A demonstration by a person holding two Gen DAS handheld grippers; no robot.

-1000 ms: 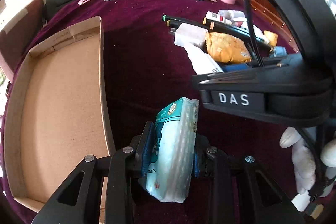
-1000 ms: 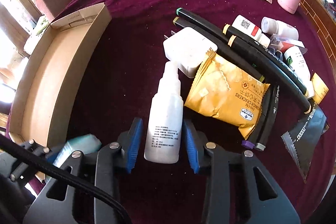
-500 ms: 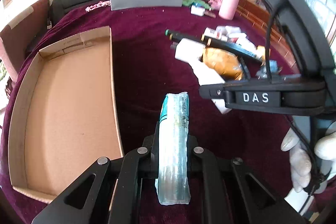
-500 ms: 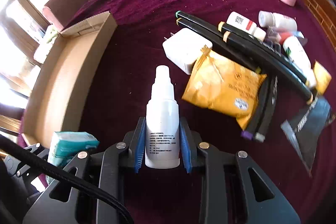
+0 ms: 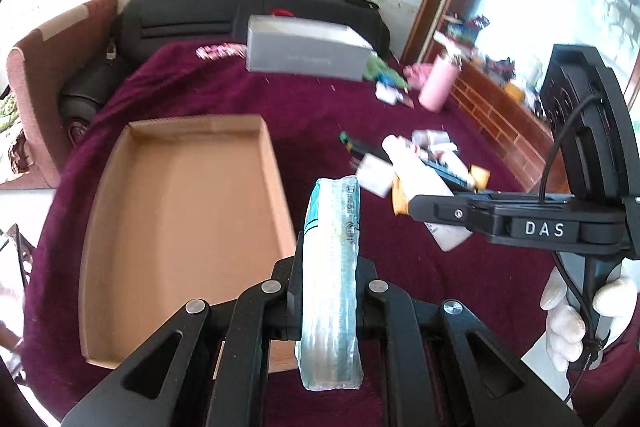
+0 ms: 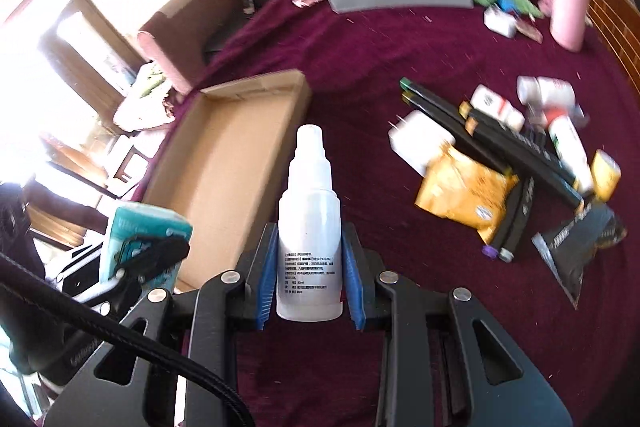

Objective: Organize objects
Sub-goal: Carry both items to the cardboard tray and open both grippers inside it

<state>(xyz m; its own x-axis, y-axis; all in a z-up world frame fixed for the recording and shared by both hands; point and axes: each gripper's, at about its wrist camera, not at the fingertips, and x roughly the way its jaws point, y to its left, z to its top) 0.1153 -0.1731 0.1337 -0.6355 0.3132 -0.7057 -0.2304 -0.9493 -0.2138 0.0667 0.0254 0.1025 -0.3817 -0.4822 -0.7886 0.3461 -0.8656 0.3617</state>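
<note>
Left hand-held gripper (image 5: 330, 291) pinches tissue pack (image 5: 332, 267); right (image 6: 310, 275) pinches spray bottle (image 6: 310, 227), "DAS".

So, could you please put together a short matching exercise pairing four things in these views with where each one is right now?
Things:
1. teal tissue pack
2. white plastic spray bottle
3. pink tumbler
4. shallow brown cardboard box

Places:
A. standing upright at the far right of the maroon cloth
B. clamped in the right gripper
C. lying open on the left side of the cloth
D. clamped in the left gripper

Pairs: 1-D, 2-B, 3-A, 4-C
</note>
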